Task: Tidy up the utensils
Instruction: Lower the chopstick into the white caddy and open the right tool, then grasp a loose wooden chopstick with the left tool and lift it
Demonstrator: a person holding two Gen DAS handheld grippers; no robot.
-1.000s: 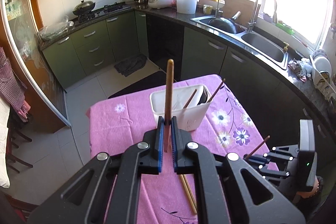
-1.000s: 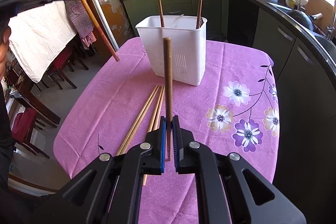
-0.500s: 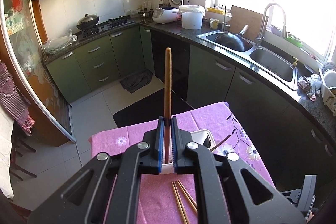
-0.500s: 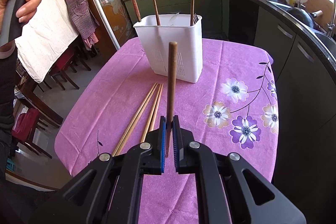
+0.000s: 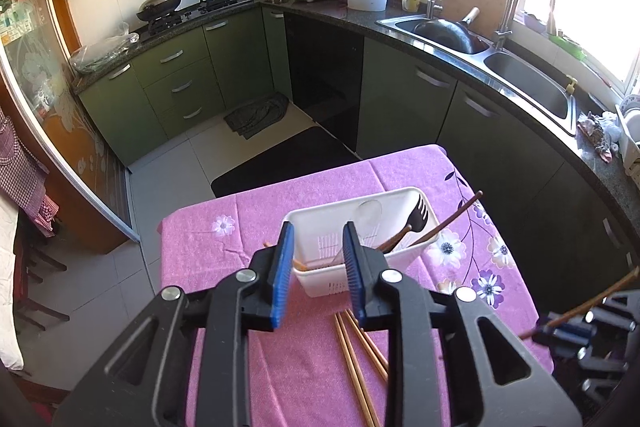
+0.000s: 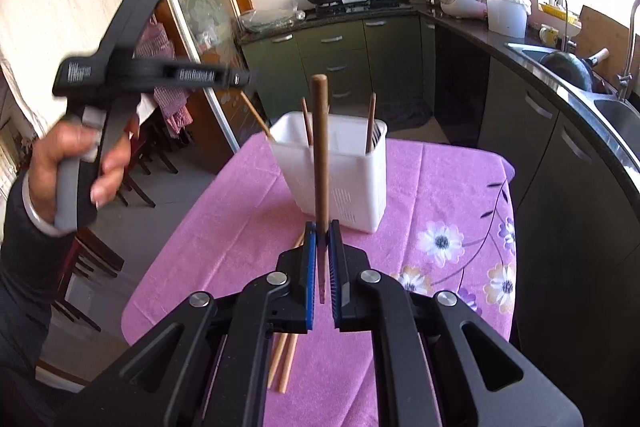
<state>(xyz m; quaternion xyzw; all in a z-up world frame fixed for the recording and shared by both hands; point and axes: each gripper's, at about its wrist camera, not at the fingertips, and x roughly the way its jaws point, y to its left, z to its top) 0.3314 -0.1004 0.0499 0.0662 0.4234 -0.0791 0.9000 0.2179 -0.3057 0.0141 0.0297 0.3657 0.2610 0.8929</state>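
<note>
My left gripper (image 5: 316, 271) hangs over the near wall of the white utensil holder (image 5: 404, 251), jaws opening, nothing between the blue pads; through the gap I see only the holder's slotted inside. A brown chopstick (image 5: 280, 258) leans at the holder's left end, just beyond my left pad, clear of both pads. Inside the holder, right of my jaws: a clear spoon (image 5: 370, 213), a black fork (image 5: 418, 213) and a dark chopstick (image 5: 452, 221) leaning out over the right rim. Just below my right finger, a few loose chopsticks (image 5: 356, 359) lie on the pink flowered tablecloth (image 5: 208, 247). My right gripper (image 6: 321, 259) is clamped narrow on a dark wooden chopstick (image 6: 320, 147), which stands upright out of the jaws, its tip in line with the holder behind it; the holder sits straight ahead of these jaws, apart from them. From the right wrist view, two sticks rise from the holder, one left and one right of my held chopstick. Pale loose chopsticks show under and left of the right jaws. My left hand (image 6: 76, 163) grips the other tool's handle, up left of the right gripper, blurred.
</note>
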